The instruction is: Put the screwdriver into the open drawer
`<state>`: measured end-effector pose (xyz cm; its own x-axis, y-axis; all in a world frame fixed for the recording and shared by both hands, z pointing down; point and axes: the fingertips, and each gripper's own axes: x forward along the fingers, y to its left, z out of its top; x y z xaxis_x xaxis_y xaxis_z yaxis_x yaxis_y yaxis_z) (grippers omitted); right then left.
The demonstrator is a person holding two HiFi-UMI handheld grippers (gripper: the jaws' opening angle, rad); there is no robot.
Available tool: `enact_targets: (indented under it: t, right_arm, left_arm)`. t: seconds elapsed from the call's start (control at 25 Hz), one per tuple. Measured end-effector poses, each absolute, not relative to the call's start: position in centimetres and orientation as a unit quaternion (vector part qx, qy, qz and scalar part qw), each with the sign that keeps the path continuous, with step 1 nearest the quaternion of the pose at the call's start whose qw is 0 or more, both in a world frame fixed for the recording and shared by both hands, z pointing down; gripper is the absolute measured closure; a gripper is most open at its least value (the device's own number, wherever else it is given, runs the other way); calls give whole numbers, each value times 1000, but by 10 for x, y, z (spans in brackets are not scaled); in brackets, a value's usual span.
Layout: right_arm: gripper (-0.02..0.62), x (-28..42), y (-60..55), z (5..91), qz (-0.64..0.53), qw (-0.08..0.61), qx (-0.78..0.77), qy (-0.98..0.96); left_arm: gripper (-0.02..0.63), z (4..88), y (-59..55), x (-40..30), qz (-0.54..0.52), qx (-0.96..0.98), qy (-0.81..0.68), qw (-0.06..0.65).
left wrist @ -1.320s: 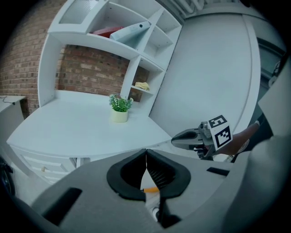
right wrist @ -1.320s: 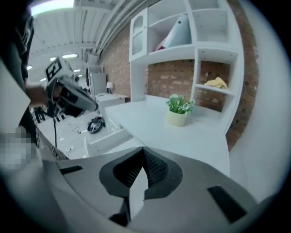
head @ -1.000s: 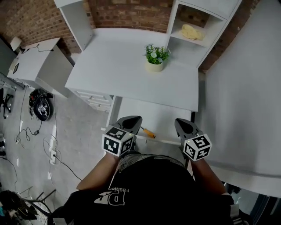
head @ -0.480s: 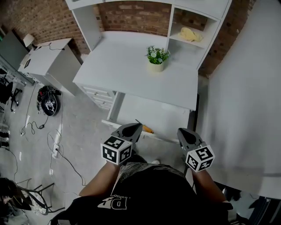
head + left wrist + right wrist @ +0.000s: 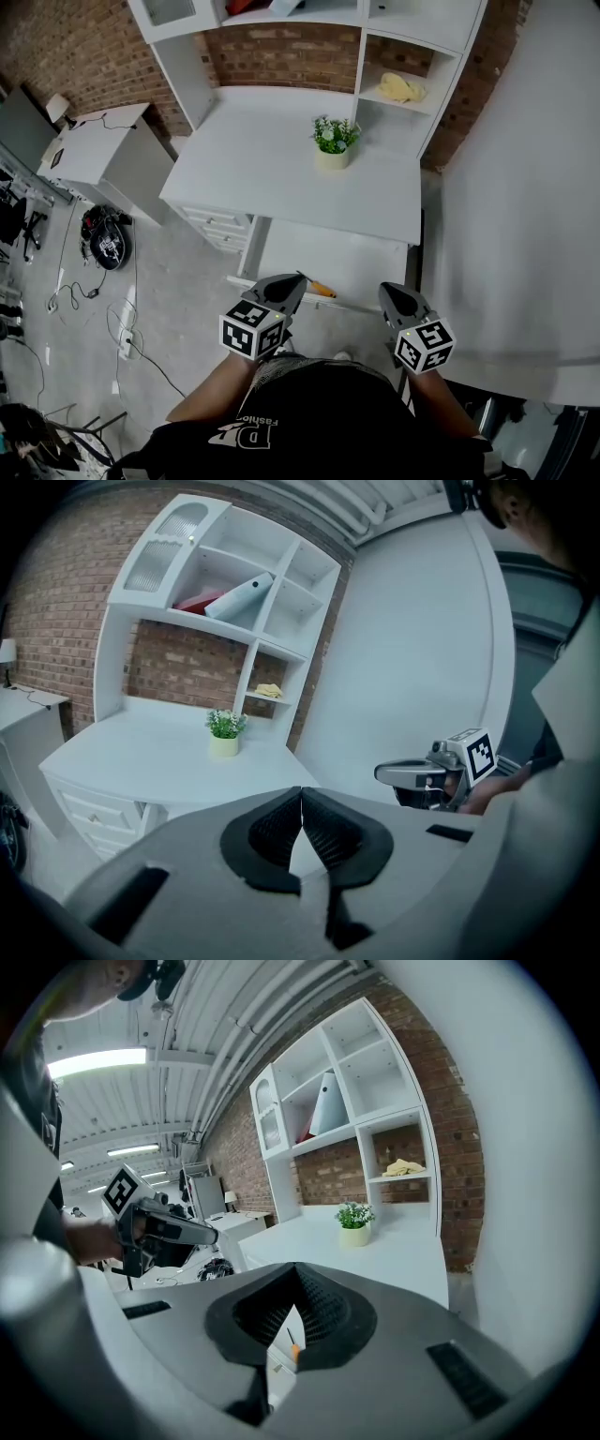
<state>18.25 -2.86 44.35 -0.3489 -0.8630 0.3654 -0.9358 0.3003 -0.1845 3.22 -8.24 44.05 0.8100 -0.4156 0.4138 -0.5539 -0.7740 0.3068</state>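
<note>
The screwdriver [image 5: 319, 289], orange-handled with a dark shaft, lies in the open white drawer [image 5: 347, 255] near its front edge. My left gripper [image 5: 294, 280] hovers just left of it, shut and empty. On the other side, my right gripper [image 5: 385, 291] hangs over the drawer's front right corner, also shut with nothing in it. In the right gripper view a bit of the orange handle [image 5: 294, 1354] shows below the closed pads, and the left gripper [image 5: 192, 1234] is at the left. The left gripper view shows the right gripper [image 5: 412, 773] beside it.
A small potted plant [image 5: 332, 142] stands on the white desk [image 5: 281, 159]. Shelves with a yellow cloth [image 5: 400, 87] rise behind it. A white wall panel [image 5: 516, 206] runs along the right. A side cabinet [image 5: 94, 150], cables and gear sit on the floor at left.
Both grippers have drawn back toward the person and sit lower in the head view. The left one is now at the drawer's front edge. The screwdriver has not moved.
</note>
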Motion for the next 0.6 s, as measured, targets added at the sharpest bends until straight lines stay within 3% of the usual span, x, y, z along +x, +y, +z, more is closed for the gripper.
enact_targets:
  t: [0.6]
  right_arm:
    - [592,151,-36,437,200,89,576,-787]
  left_arm:
    - [588,437,-94,13,167,939,-219,205]
